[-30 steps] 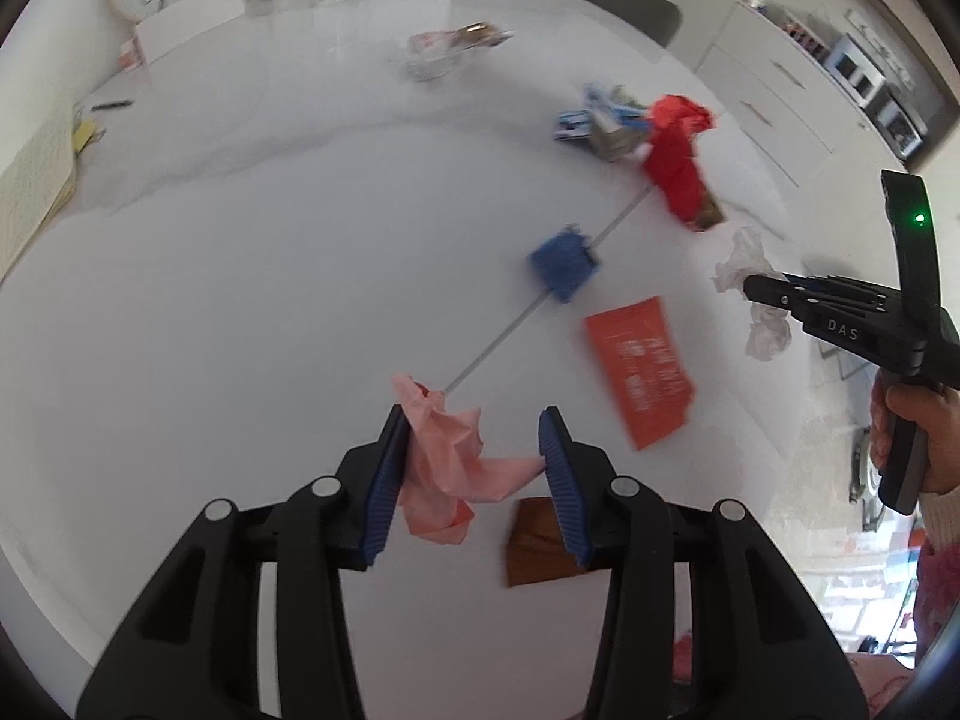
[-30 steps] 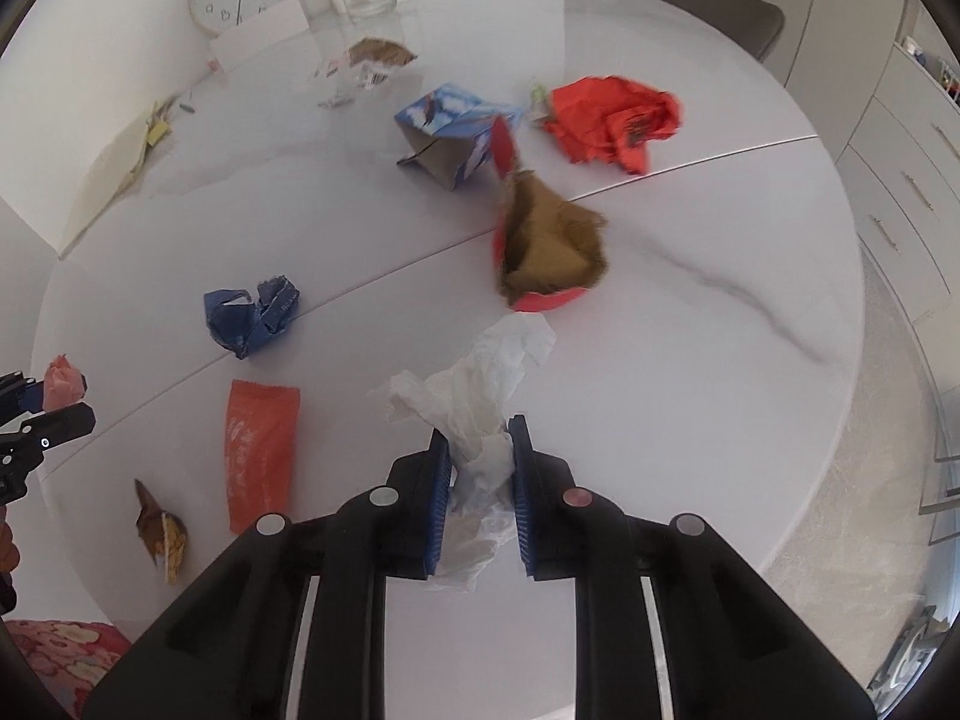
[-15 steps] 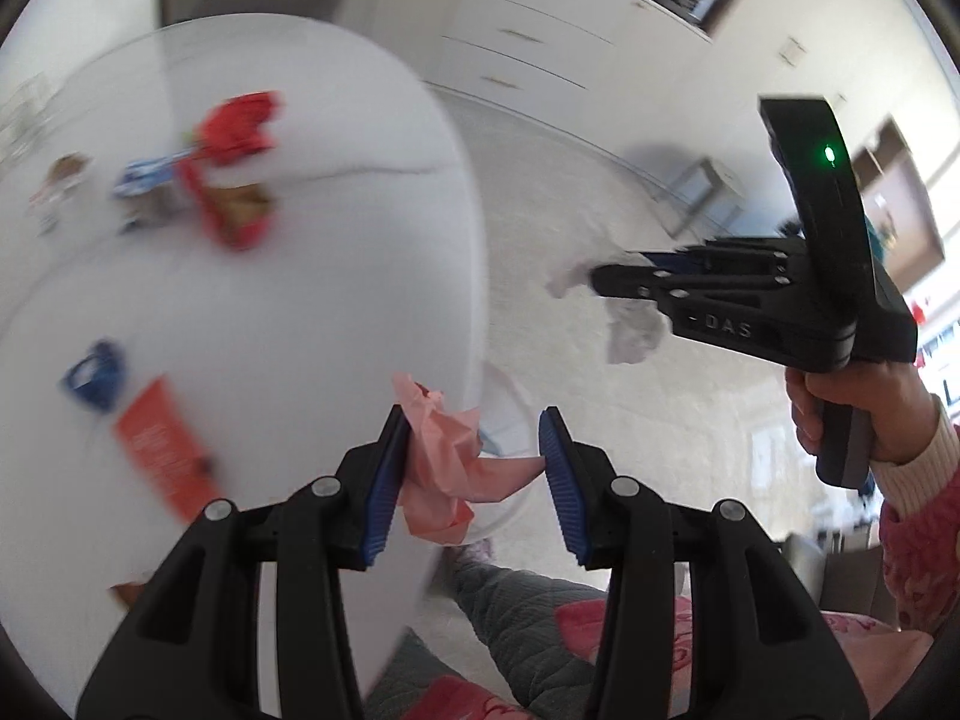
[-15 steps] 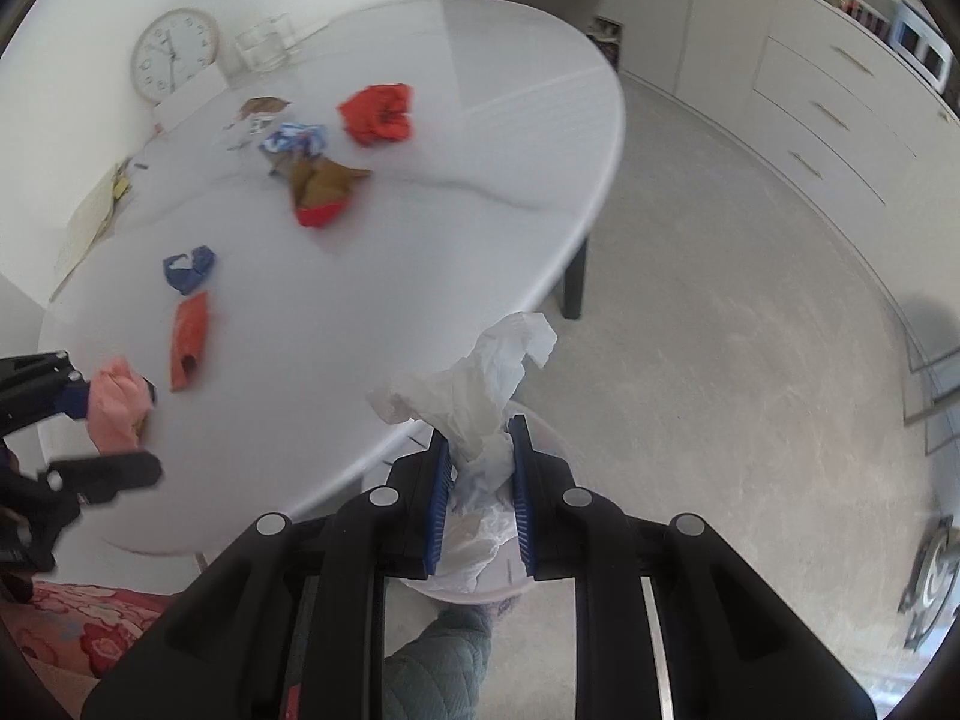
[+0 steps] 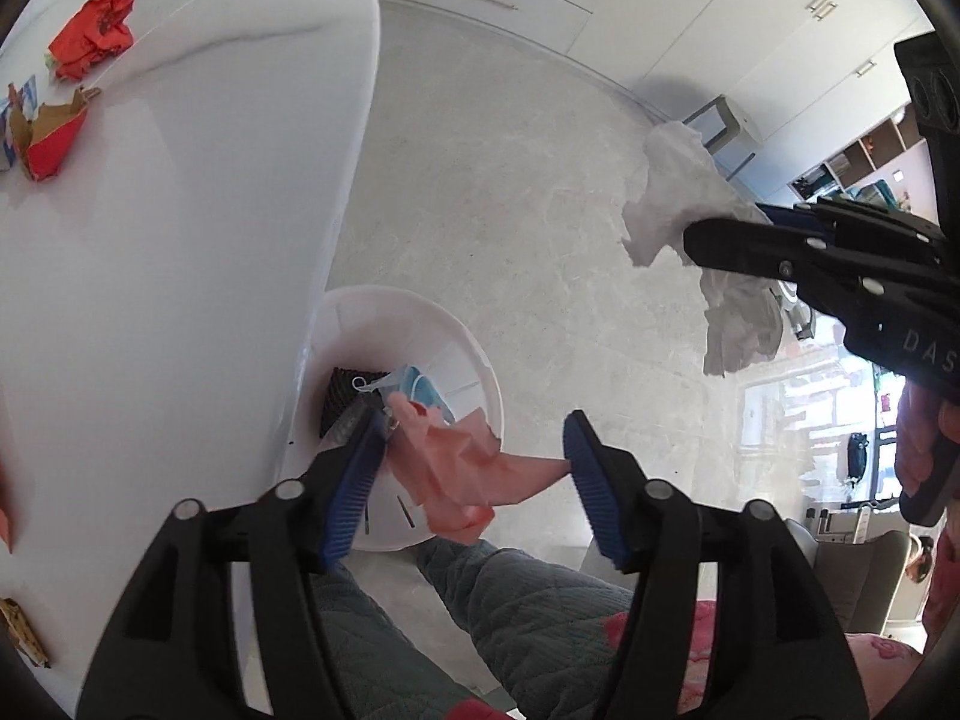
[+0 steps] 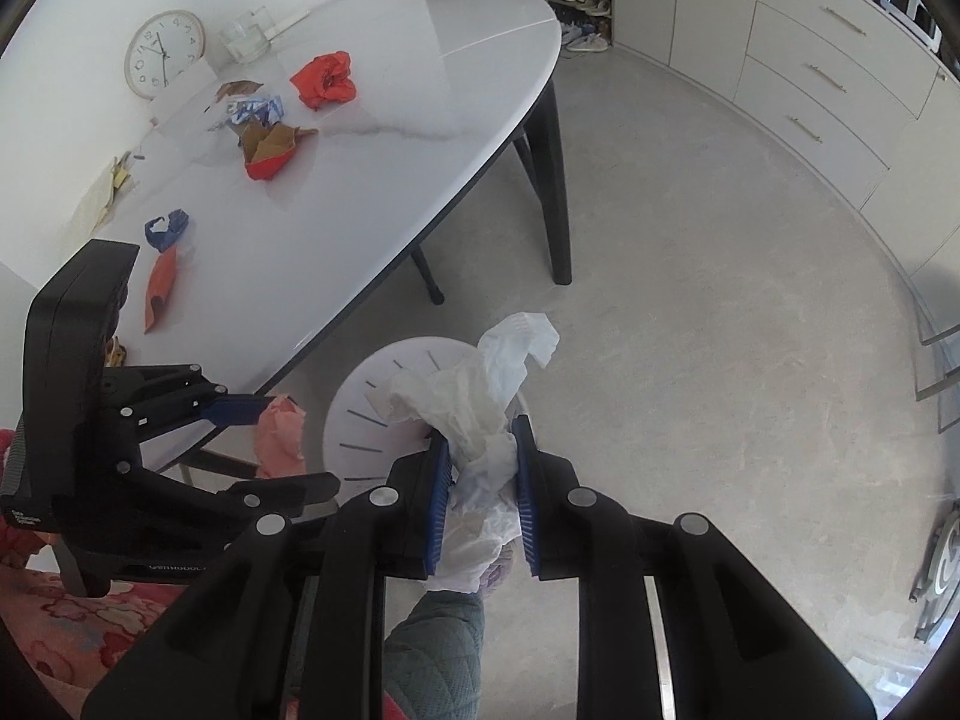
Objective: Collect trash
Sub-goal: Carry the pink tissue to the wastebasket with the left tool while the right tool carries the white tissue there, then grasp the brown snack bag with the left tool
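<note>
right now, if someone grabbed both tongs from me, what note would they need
Left tongs: over the white bin, jaws have just been opening; the pink paper hangs between them, touching both pads but no longer squeezed.
Right tongs: shut on the white tissue, near the bin, not yet released.
Bin: on the floor by the table edge, already holding a blue mask and something dark.
Left on the table: red crumpled paper, red and brown wrapper, blue-white wrapper, blue scrap, orange packet.
Next: probably drop both pieces, then go back for those.
</note>
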`<state>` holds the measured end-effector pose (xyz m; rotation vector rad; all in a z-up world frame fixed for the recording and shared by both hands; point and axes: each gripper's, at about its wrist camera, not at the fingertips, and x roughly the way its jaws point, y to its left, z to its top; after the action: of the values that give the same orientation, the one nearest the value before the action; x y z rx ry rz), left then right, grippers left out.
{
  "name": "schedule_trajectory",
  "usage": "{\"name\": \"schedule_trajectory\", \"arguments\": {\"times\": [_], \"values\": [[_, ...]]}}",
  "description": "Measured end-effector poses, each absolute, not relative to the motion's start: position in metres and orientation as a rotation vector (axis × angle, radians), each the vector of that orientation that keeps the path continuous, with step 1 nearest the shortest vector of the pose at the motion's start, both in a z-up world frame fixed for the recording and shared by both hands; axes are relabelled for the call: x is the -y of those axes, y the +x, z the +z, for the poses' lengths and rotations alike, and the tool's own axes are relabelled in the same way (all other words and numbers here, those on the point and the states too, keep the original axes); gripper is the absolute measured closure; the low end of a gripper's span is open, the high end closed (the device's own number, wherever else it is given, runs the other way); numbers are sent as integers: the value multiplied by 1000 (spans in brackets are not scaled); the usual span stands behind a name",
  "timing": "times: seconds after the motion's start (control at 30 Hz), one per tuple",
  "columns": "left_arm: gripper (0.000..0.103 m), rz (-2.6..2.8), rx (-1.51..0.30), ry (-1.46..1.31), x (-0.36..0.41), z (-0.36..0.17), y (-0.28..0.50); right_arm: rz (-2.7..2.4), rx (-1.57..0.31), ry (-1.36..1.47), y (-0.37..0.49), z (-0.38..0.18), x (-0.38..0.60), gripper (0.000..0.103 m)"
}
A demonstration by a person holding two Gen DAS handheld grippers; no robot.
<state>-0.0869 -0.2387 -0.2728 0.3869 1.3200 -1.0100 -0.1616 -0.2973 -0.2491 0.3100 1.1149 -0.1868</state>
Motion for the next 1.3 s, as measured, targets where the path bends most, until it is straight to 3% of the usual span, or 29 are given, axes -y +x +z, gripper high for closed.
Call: {"name": "schedule_trajectory", "arguments": {"times": [0.27,0.57,0.6,0.67,0.7,0.73,0.9,1.0,1.1,1.3], "values": [[20,-942,-1269,343,211,-238,-81,-122,-1128,324,-155,-265,289,81],[14,-807,-1139,317,155,-173,-61,-40,-1195,293,-137,-307,257,77],[14,-777,-1132,311,145,-169,-57,-28,-1201,294,-135,-311,254,73],[14,-730,-1129,298,127,-162,-50,-4,-1213,278,-131,-320,245,52],[14,-707,-1129,292,119,-161,-45,-1,-1214,268,-130,-322,242,34],[13,-677,-1133,284,110,-159,-42,0,-1210,248,-128,-323,238,25],[13,-548,-1168,238,62,-165,-27,-10,-1208,212,-120,-318,230,14],[13,-477,-1178,214,33,-172,-21,-22,-1165,180,-119,-294,229,13],[13,-415,-1194,187,-1,-178,-14,-35,-1111,152,-117,-270,226,5],[13,-369,-1236,169,-26,-204,-9,-24,-1027,95,-95,-228,208,3]]}}
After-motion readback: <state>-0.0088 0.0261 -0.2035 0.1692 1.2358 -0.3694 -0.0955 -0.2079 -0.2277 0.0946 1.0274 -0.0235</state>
